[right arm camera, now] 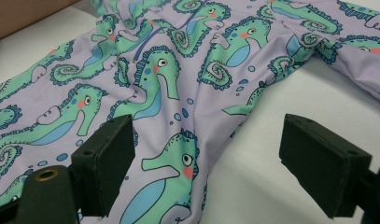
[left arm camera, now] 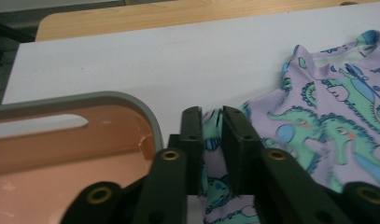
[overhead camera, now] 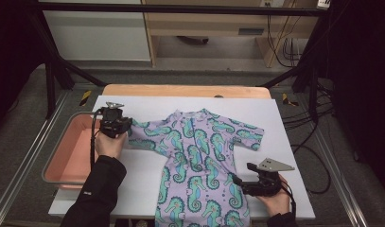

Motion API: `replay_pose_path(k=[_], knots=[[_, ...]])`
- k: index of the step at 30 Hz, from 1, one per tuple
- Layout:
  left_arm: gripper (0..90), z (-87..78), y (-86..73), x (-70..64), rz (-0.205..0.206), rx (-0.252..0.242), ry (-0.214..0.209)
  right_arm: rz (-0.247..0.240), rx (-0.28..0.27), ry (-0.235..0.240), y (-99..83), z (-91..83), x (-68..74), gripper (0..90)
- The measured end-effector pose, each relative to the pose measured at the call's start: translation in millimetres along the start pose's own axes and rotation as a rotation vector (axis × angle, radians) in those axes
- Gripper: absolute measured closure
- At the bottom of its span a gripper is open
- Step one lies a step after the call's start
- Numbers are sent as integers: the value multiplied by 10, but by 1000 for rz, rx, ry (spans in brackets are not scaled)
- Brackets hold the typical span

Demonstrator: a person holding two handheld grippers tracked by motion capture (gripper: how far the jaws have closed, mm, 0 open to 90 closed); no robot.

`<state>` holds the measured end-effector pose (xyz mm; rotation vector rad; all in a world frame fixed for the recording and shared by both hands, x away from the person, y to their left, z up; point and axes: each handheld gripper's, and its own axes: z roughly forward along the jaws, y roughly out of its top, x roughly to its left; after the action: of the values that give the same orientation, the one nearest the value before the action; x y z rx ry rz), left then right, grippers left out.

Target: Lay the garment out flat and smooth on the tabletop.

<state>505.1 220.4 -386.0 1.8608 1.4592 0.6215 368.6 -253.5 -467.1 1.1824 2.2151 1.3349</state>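
Pink tray at the frame's left edge beside the white mat, left gripper left of centre with jaws pinched on the sleeve of the seahorse suit lying mid-frame, bare mat lower right, right gripper wide apart at the suit's edge, holding nothing.

Lilac seahorse-print baby suit spread flat on white sheet, one sleeve pinched.

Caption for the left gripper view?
Left gripper shut on a suit sleeve, beside a pink tray.
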Motion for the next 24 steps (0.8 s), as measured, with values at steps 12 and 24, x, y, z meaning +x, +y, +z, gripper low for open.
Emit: replay_pose_path(k=[12,24], knots=[[238,-63,-275,-369,87,-36,-251,1,2,7,5,-5,24,179],[370,5,-868,-691,157,41,-431,11,14,4,-7,4,19,223]])
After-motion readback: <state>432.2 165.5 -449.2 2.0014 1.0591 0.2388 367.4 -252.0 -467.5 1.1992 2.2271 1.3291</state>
